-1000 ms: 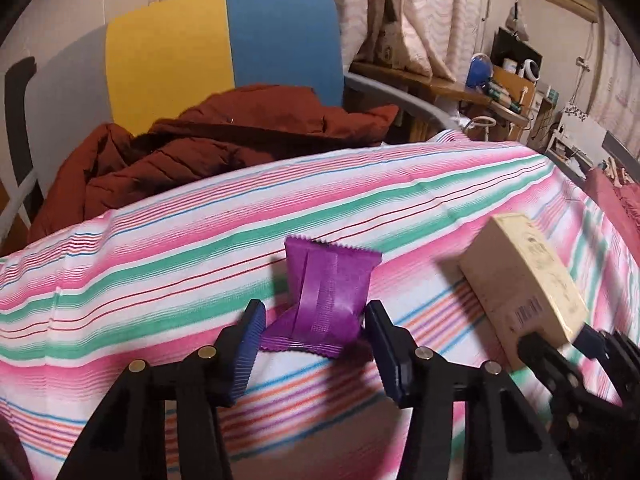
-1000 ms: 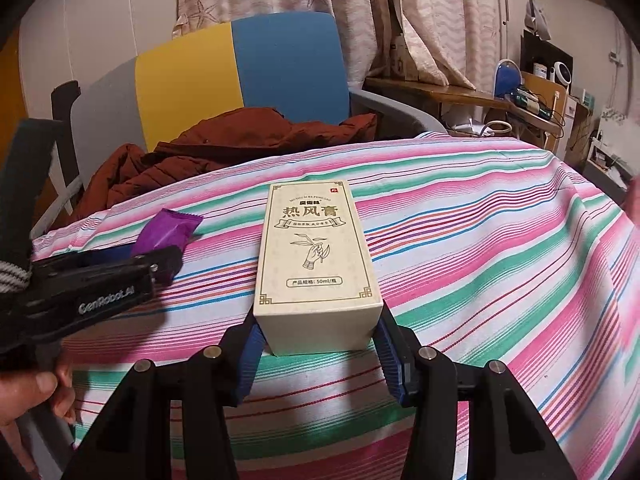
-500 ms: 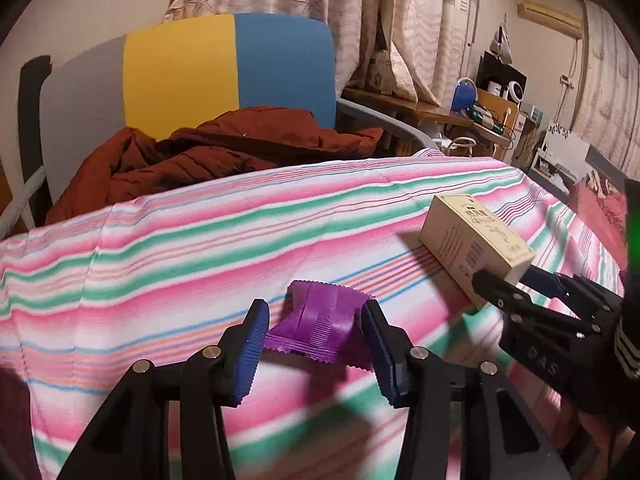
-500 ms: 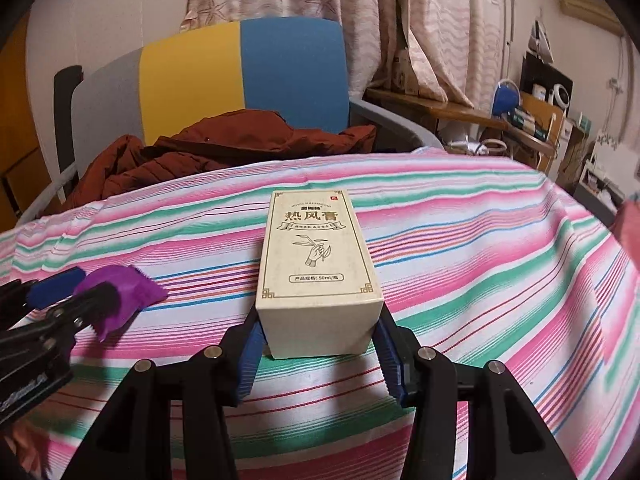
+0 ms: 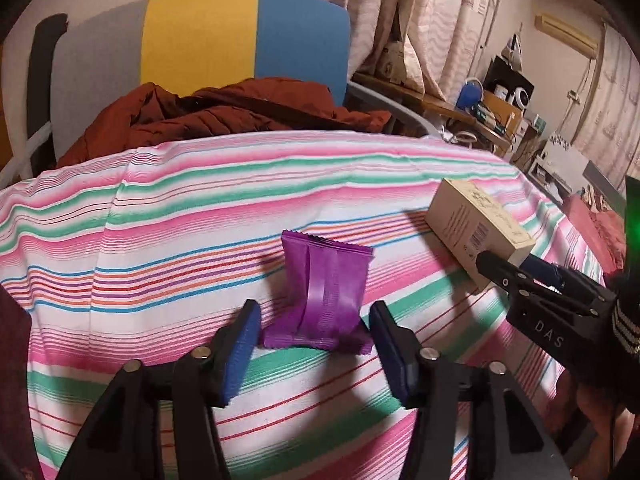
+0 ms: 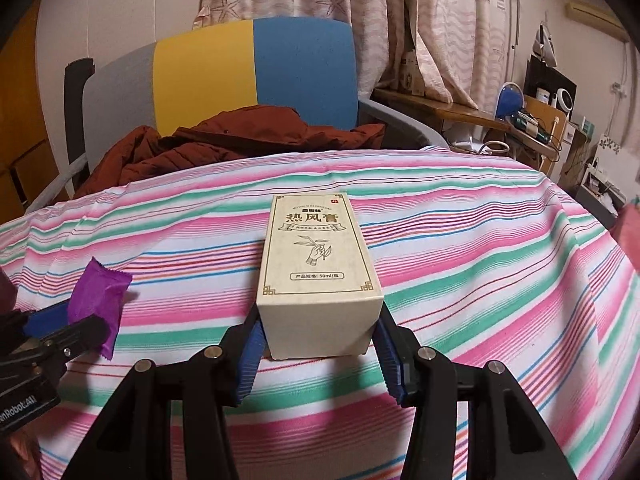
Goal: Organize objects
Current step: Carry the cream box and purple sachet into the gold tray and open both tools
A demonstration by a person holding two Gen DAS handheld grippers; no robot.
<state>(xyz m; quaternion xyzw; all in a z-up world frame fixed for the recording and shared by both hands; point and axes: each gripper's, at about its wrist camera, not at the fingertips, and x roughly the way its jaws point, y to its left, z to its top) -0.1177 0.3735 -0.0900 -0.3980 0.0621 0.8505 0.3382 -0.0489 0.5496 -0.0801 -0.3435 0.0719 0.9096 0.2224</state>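
Left gripper (image 5: 314, 346): the purple packet (image 5: 324, 292) was held between its pads.
Right gripper (image 6: 318, 346): the cream box (image 6: 318, 276) was squeezed tight.

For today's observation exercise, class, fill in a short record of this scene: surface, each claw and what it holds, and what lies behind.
Surface: striped cloth, pink, green and white
Left claw: wider apart than the packet, purple packet between its fingers; grip cannot be confirmed
Right claw: closed on the sides of the cream box, printed face up
Box position: to the right of the packet
Behind: chair with grey, yellow and blue back, rust-red jacket on it
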